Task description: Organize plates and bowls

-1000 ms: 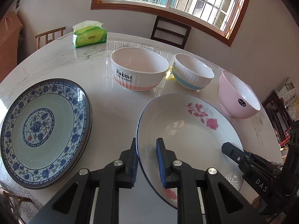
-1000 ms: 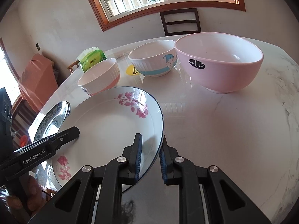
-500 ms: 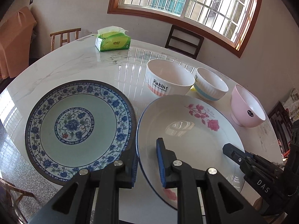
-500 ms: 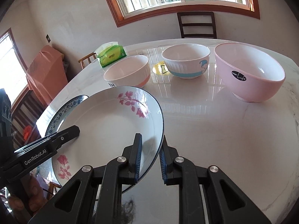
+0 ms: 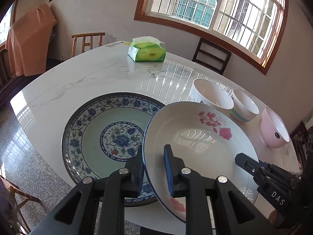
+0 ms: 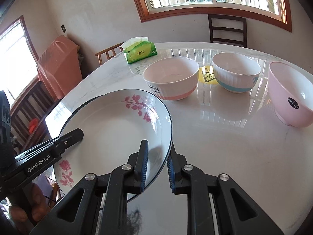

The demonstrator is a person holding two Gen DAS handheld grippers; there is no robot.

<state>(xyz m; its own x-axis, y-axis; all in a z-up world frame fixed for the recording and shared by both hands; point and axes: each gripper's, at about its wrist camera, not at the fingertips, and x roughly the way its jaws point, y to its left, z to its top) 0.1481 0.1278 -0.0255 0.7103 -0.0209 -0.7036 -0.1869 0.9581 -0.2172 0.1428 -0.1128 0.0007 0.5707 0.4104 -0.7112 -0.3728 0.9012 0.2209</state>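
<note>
In the left wrist view the rose plate [image 5: 195, 143] covers the right part of the blue-patterned plate [image 5: 93, 137] and most of the lettering on the white bowl [image 5: 211, 96]. One pad of the left gripper [image 5: 154, 168] lies hidden behind the plate's rim. In the right wrist view only a dark arc of the patterned plate [image 6: 78, 107] shows; the pink bowl [image 6: 289, 98] is cut by the right edge, and the yellow sticker [image 6: 207, 75] is half hidden between bowls.
</note>
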